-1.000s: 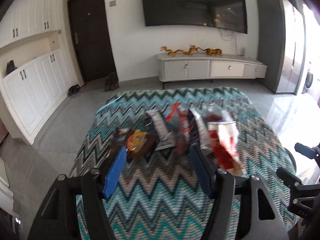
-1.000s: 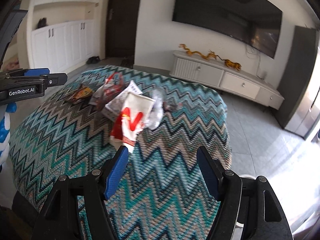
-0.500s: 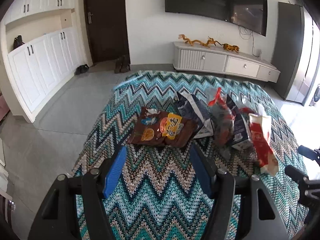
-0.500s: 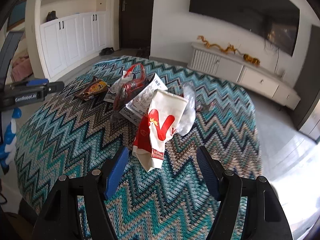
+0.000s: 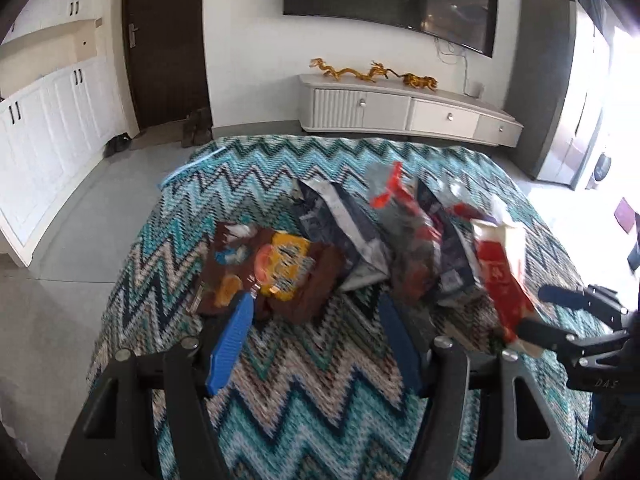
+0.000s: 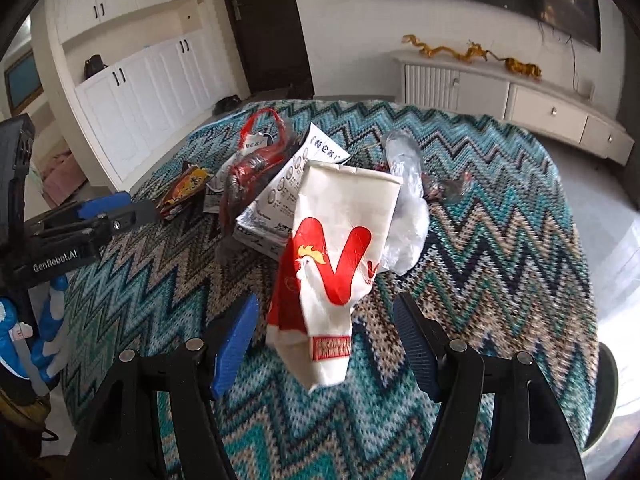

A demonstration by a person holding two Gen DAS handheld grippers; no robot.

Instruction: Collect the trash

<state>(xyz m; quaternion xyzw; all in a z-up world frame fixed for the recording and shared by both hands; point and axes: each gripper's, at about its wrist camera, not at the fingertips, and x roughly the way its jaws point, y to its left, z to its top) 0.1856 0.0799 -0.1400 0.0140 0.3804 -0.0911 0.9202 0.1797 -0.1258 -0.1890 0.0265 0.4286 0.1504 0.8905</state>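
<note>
Trash lies in a heap on a zigzag-patterned table. A brown snack wrapper lies just ahead of my open left gripper. A silver-and-dark foil bag and a red-and-clear bag lie behind it. A white-and-red paper bag lies between the fingers of my open right gripper, with a clear plastic wrap behind it. The paper bag also shows in the left wrist view.
The table edge drops to a grey tiled floor on the left. A white TV cabinet stands against the far wall, white cupboards on the left. My left gripper shows in the right wrist view.
Both grippers have moved forward and lower toward the trash. The brown wrapper now sits at the left fingertips, the paper bag between the right fingers. Both stay open.
</note>
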